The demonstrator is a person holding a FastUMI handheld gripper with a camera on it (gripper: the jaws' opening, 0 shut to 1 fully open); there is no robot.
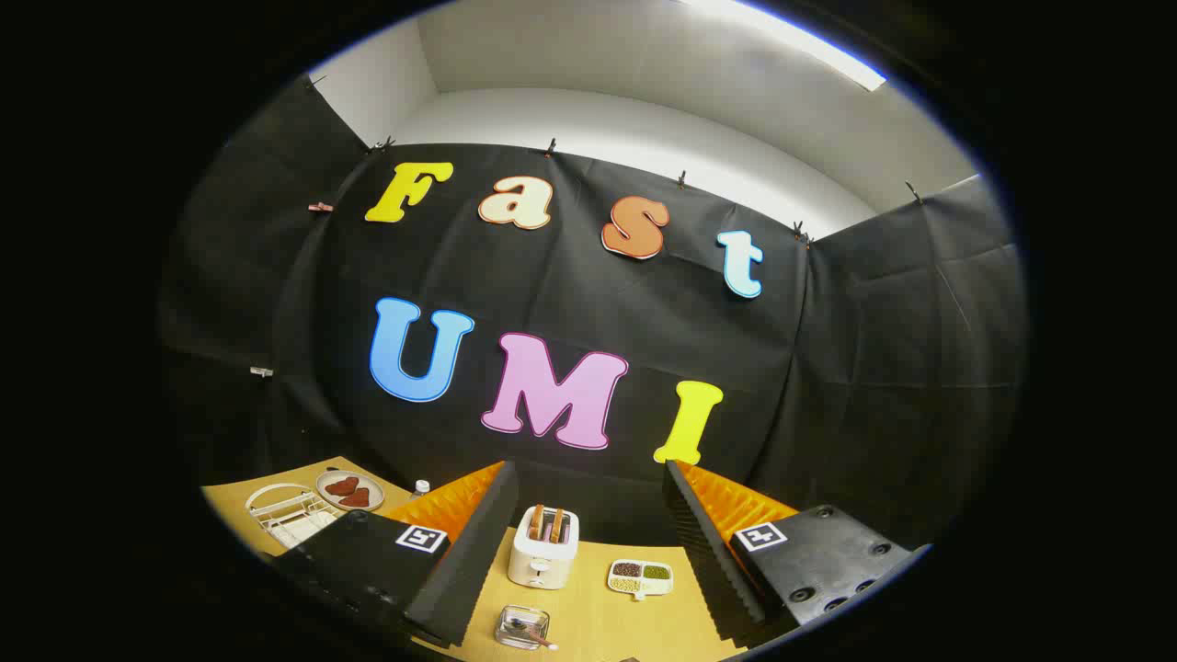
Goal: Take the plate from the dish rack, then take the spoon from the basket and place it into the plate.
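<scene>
My gripper [588, 471] is open, held well above the wooden table [588, 607], with nothing between its fingers. Far off to the left of the left finger stands a white wire dish rack [287, 515]; I cannot tell what it holds. Between the fingers and close below sits a small clear basket [520, 625] with a spoon [537, 636] lying in it, its handle sticking out to the right.
A white toaster [544, 548] with two slices stands between the fingers, beyond the basket. To its right lies a divided dish of beans [641, 578]. A round plate with red pieces [349, 490] and a small bottle [420, 486] sit behind the rack.
</scene>
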